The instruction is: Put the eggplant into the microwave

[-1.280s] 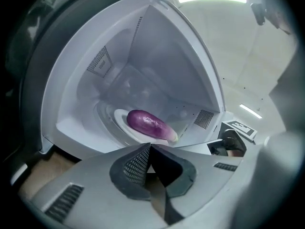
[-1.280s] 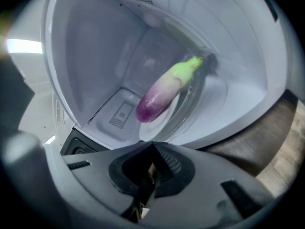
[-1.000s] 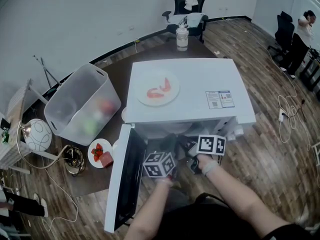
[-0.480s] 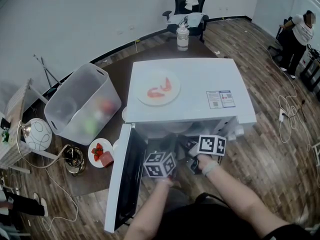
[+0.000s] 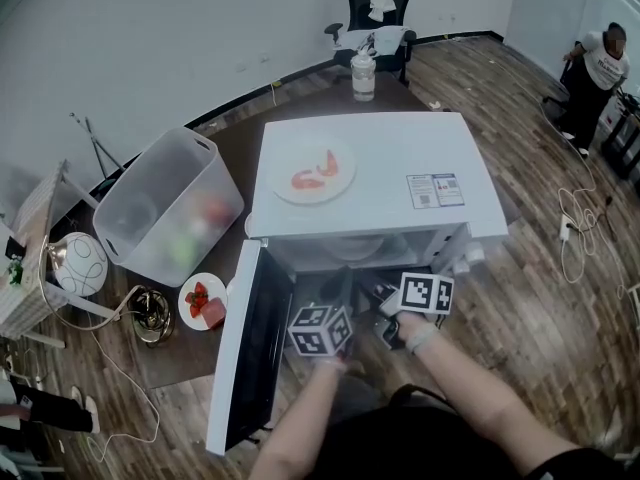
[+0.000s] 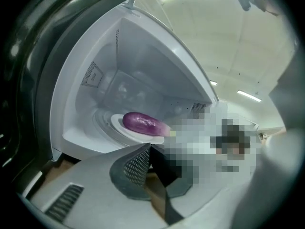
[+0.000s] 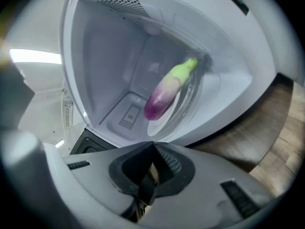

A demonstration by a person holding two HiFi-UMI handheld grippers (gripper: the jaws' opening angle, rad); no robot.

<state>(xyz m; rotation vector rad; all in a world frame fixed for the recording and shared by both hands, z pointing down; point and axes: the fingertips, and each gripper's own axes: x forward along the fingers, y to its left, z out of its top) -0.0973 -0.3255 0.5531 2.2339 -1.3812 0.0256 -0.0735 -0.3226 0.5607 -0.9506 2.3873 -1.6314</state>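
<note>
The purple eggplant [image 6: 143,123] with a green stem end [image 7: 164,95] lies on a white plate [image 6: 121,128] inside the open white microwave [image 5: 380,178]. Nothing holds the eggplant. The microwave door [image 5: 250,353] is swung out to the left. Both grippers hover just outside the cavity mouth, pointing in. My left gripper [image 6: 150,149] is shut with nothing in it, and its marker cube [image 5: 320,330] shows in the head view. Beside it, my right gripper [image 7: 153,147] is shut and empty too, under its own cube [image 5: 427,292].
A plate of shrimp [image 5: 312,171] rests on the microwave's top. A clear plastic bin [image 5: 165,208] and a small plate of strawberries [image 5: 200,303] stand to the left. Behind are a jar [image 5: 364,73] and an office chair [image 5: 378,8]. Cables [image 5: 570,233] lie on the floor at right, near a person [image 5: 600,63].
Both grippers have stayed almost where they were in front of the open microwave. The person at the back right has shifted position.
</note>
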